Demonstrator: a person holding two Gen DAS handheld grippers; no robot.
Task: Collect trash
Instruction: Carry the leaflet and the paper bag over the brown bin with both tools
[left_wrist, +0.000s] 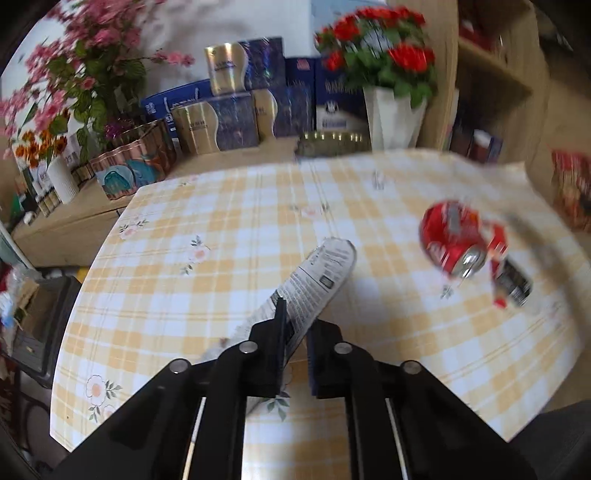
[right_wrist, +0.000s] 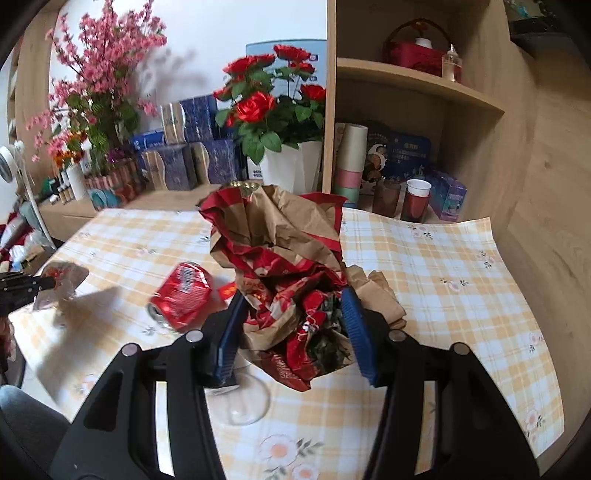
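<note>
While both grippers grip trash above the checked tablecloth (right_wrist: 461, 258), a crushed red can (right_wrist: 183, 295) lies loose between them.

Left gripper (left_wrist: 295, 325) has its jaws nearly together, pinching a flattened silvery wrapper (left_wrist: 317, 277) with small black print too blurred to read; the wrapper sticks out ahead of the fingertips. Right gripper (right_wrist: 291, 325) stands half wide, its blue pads pressed on a crumpled red-and-brown paper bag (right_wrist: 280, 258) that rises well beyond the fingers. The can lies on its side just left of that bag; its white lettering is unreadable. A clear glass (right_wrist: 245, 402) stands under the right gripper. Behind the table are red roses in a white pot (right_wrist: 291, 166), pink blossoms (right_wrist: 96, 81), blue gift boxes (right_wrist: 173, 166) and wooden shelves (right_wrist: 417, 79).
</note>
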